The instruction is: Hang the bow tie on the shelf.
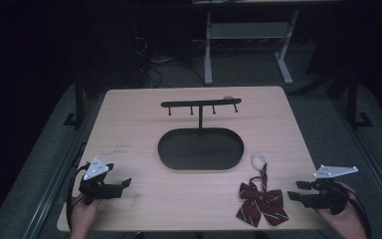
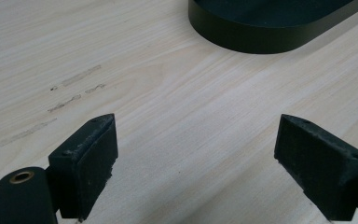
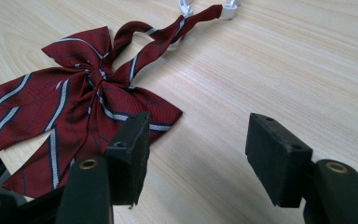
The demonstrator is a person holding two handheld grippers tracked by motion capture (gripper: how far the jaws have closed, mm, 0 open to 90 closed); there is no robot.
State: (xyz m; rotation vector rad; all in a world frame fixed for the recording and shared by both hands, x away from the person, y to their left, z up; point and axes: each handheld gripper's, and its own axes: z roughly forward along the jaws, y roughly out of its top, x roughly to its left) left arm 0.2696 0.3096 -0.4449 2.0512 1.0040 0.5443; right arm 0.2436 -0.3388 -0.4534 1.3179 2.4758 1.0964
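Right claw (image 1: 298, 190) released, jaws wide, resting at near right of desk (image 1: 129, 124). Bow tie (image 1: 259, 201) lies just left of it, strap running far-right toward hook stand (image 1: 200, 105). Left claw (image 1: 124, 183) released, well apart at near left; right hand nearer.

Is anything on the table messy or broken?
Nothing looks broken. The red striped bow tie lies flat on the table near the right gripper, not on the black hook stand. A few faint scuff marks show on the wood.
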